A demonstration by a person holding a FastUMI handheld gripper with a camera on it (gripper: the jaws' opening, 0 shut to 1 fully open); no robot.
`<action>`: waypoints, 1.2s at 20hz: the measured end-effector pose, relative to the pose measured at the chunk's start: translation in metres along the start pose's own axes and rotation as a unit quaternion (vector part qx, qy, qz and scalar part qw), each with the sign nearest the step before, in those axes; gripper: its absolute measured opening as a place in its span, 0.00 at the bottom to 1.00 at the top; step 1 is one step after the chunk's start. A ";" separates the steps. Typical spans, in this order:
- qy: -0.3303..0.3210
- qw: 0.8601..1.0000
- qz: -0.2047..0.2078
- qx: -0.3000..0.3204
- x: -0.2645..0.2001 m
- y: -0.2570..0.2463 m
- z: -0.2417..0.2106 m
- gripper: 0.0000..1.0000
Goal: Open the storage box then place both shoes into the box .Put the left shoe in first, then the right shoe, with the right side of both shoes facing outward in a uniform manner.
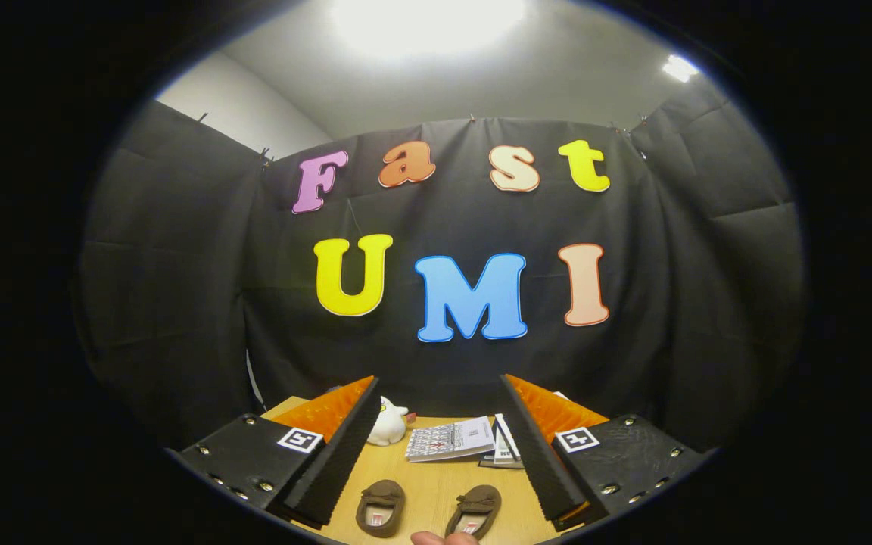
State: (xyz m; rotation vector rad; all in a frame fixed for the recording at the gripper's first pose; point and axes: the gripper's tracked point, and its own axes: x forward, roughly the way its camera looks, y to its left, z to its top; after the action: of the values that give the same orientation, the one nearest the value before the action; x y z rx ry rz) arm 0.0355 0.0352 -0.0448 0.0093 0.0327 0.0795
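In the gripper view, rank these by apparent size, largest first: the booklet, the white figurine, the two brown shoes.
1. booklet
2. left shoe and right shoe, alike
3. white figurine, lying farther away, so unsure

The gripper is open.

A light wooden table (pixel 436 484) carries two brown shoes (pixel 380 507) (pixel 474 512) side by side, seen between the open jaws. Beyond them lie a white figurine (pixel 388 424), a printed booklet (pixel 451 439) and a small stack of booklets (pixel 506 448) just beside it.

gripper (pixel 440 446) jaws spread wide, empty, possibly a fingertip (pixel 443 538) below
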 end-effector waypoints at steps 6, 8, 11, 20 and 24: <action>0.040 0.999 0.004 -0.009 0.031 0.012 -0.051 0.96; 0.057 0.998 0.018 0.000 0.040 0.022 -0.072 0.96; 0.090 0.994 0.052 0.035 0.054 0.044 -0.103 0.96; 0.264 0.925 0.200 0.187 0.069 0.153 -0.219 0.99; 0.344 0.868 0.222 0.281 0.067 0.196 -0.272 0.97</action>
State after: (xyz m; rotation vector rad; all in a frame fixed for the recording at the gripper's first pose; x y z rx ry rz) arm 0.0775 0.2382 -0.3170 0.5793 0.7744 0.5334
